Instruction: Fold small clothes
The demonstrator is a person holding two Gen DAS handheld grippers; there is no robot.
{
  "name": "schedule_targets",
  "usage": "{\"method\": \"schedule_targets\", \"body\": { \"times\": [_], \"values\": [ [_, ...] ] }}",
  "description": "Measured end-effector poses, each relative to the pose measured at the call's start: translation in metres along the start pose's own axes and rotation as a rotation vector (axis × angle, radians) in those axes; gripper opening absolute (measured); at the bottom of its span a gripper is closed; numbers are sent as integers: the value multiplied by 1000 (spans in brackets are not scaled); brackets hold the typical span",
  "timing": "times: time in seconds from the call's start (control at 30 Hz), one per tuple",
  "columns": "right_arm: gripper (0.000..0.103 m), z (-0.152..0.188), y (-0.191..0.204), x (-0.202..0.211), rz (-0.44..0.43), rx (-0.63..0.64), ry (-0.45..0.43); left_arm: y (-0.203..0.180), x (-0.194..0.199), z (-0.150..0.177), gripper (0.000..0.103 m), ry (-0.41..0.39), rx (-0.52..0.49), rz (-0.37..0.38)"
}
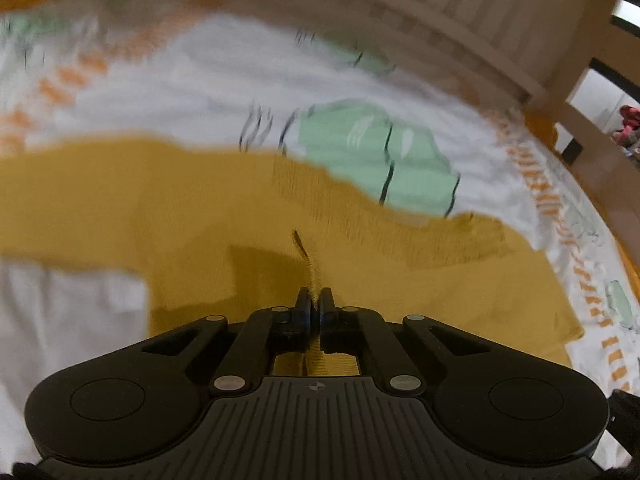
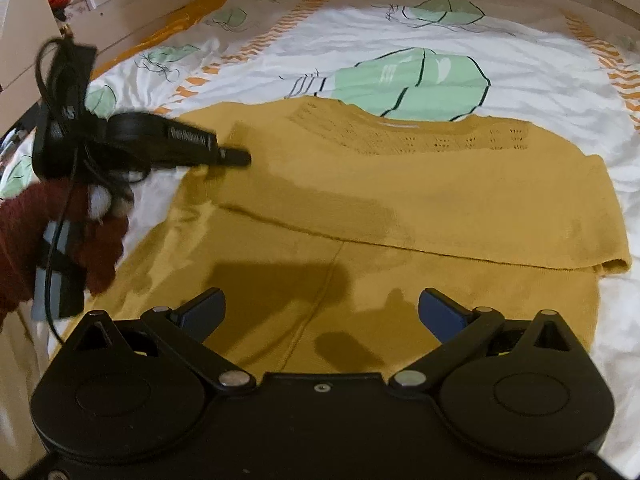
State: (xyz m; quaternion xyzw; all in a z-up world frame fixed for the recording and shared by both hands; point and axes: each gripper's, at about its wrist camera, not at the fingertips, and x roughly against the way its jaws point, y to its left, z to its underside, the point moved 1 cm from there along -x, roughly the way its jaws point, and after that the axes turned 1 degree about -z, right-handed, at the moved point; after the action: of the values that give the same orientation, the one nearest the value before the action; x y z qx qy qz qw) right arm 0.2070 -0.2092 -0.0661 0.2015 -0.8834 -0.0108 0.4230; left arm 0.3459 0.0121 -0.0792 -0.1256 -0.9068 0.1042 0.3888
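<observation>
On the bed [image 2: 400, 32], the left claw [image 2: 236, 157] pinches the half-folded mustard top [image 2: 400, 200] while the right claw [image 2: 320, 312] hovers spread apart, a second pinch likely next.

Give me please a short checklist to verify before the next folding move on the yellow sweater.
1. Left gripper is shut on a pinch of the yellow sweater: ok.
2. Right gripper is open, with nothing between its pads: ok.
3. Right gripper hangs over the near part of the sweater: ok.
4. Sweater is already folded once, with a fold edge across its middle: ok.
5. Sweater lies wholly on the bed cover, no part hanging off: cannot tell, the near edge is hidden.
6. Left wrist view is sharp enough to judge the grip depth: not ok, it is blurred.
</observation>
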Motion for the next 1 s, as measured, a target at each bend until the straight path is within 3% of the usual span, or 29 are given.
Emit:
{"method": "schedule_targets", "body": {
  "times": [0.13,0.33,0.57,0.77,0.87,0.93,1.0],
  "values": [
    [103,-1,2,5,-10,-1,-7,-11,21,-20,3,-102,-86,-22],
    [103,-4,2,11,-22,-8,-25,-9,26,-47,3,-139,-119,-98],
    [103,-6,-1,15,-23,-28,-35,12,5,-45,3,-82,-118,-185],
    [103,-6,-7,14,-24,-52,-28,26,-15,-35,6,-17,-102,-205],
    [103,-6,-9,11,-23,-67,-16,37,-28,-27,12,43,-54,-197],
    [103,-6,-11,10,-25,-75,-11,45,-38,-21,31,102,-18,-162],
    [103,-5,-11,10,-24,-80,-11,51,-39,-15,40,88,-13,-110]
  ]
}}
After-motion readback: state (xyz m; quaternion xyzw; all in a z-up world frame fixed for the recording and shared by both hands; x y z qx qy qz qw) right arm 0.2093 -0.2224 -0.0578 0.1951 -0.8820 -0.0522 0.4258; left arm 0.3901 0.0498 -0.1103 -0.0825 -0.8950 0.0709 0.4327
